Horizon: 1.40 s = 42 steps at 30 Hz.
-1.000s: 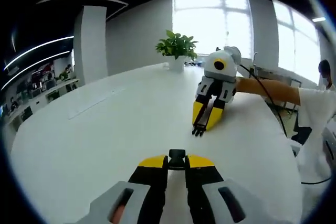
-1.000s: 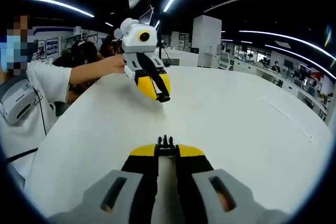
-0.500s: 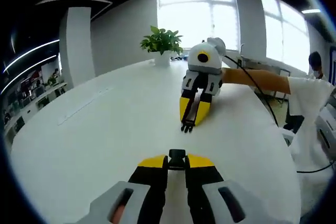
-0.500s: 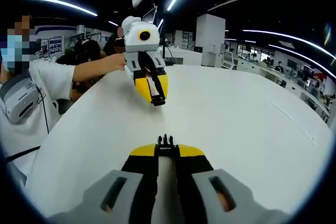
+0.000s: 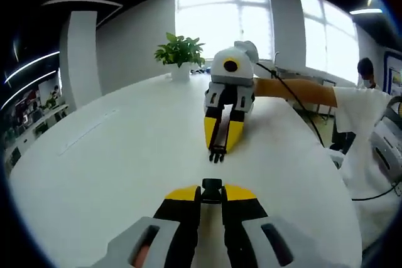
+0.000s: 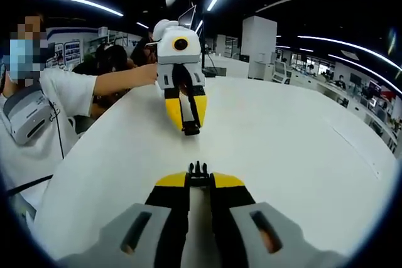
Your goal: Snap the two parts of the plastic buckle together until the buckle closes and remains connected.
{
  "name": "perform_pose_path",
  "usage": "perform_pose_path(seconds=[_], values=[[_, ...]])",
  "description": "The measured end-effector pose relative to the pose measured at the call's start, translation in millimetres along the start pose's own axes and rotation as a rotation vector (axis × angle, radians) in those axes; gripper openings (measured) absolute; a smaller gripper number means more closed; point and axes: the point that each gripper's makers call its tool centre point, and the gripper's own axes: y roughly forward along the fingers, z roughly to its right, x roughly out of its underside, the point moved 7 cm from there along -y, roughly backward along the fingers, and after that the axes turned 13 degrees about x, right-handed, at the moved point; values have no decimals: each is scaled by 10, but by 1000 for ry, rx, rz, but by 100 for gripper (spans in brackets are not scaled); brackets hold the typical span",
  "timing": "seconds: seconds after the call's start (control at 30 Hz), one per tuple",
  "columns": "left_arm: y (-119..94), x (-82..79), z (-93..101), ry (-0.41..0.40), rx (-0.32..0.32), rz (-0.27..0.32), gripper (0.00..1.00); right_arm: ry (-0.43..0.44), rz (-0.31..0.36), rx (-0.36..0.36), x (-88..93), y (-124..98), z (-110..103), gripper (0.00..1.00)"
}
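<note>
Facing each other over the white tabletop [image 5: 113, 174], the left hand-held gripper [image 5: 212, 191] clamps the socket [image 5: 212, 186] and the right hand-held gripper [image 6: 198, 174] clamps the pronged clip [image 6: 198, 169], parts apart.

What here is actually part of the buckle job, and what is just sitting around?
Part of the job:
- left hand-held gripper, shut on the socket half
- right hand-held gripper, shut on the pronged half

Just around:
- white table beneath both
- potted plant at its far edge
- windows behind
- person's arm
</note>
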Motion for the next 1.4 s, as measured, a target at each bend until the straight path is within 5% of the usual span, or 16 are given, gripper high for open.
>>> perform_pose_path(seconds=[0.63, 1.4], values=[[76, 40, 44, 28, 53, -24, 12, 7, 6, -9, -6, 9, -73, 12], [34, 43, 28, 9, 61, 17, 16, 30, 35, 16, -29, -23, -153, 15]])
